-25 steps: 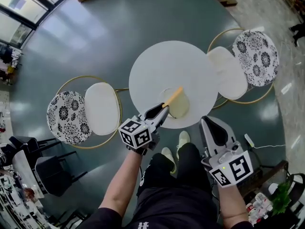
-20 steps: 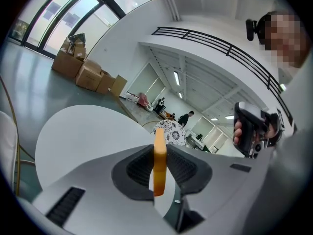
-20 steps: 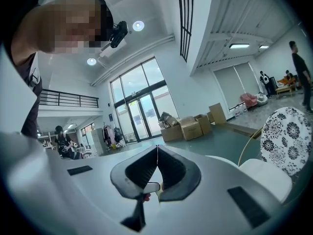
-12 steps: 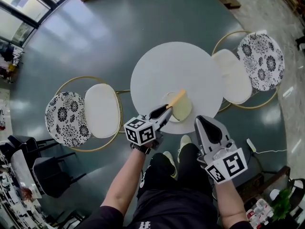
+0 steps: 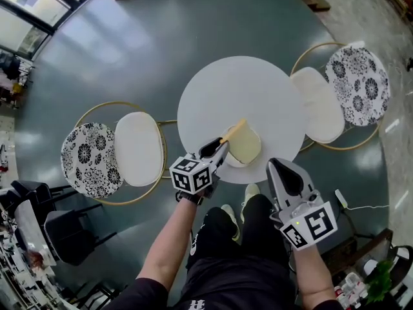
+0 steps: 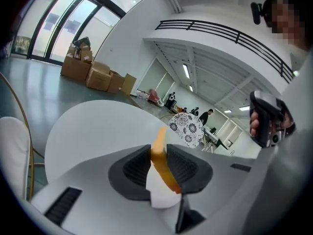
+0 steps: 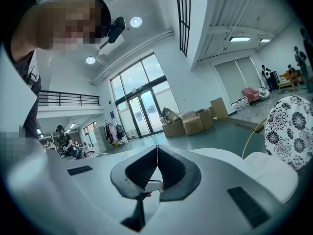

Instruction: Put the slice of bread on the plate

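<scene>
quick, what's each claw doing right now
left claw: closed on the slice of bread
right claw: closed, nothing in it

My left gripper [image 5: 221, 146] reaches forward at the end of my bare left forearm [image 5: 169, 237], its nose tipped somewhat downward and its marker cube [image 5: 191, 175] facing up at me. Its jaws have just been opening a little, yet both pads touch the slice of bread [image 6: 159, 148] standing on edge between them. My right gripper [image 5: 279, 167] sits to the right of the left one and further back toward me, carried nearly level, its jaws pressed together with nothing between them. My right forearm [image 5: 311, 273] runs straight back behind it.
</scene>
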The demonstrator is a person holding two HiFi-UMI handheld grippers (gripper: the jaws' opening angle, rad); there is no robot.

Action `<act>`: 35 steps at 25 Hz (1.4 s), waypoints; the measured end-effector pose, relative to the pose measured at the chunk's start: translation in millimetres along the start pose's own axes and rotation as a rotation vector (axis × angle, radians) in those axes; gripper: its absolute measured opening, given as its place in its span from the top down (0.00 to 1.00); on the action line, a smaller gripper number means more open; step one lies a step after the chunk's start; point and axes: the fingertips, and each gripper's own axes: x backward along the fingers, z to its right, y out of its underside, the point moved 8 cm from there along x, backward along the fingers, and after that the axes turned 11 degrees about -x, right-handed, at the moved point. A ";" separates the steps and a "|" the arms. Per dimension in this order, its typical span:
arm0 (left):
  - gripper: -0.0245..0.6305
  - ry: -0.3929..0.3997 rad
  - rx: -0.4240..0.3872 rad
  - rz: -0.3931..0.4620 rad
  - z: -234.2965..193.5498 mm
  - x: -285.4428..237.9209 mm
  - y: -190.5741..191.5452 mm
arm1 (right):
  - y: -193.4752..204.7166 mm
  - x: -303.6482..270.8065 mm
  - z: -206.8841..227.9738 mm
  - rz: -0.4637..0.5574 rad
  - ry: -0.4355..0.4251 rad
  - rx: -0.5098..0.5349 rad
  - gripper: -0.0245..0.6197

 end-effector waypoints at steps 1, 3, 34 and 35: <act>0.83 -0.014 -0.017 -0.004 -2.0 -1.1 0.9 | 0.7 -0.5 0.7 -0.004 0.001 0.001 0.95; 0.82 -0.039 -0.042 -0.016 -5.8 -3.2 3.8 | 2.1 -0.5 1.9 -0.009 0.002 0.000 0.95; 0.77 -0.121 -0.069 -0.005 -6.0 52.7 -42.4 | -35.6 -5.1 -35.6 -0.051 0.005 0.012 0.95; 0.77 -0.116 -0.076 0.006 0.6 59.8 -52.6 | -39.7 -4.9 -41.3 -0.055 0.005 0.015 0.95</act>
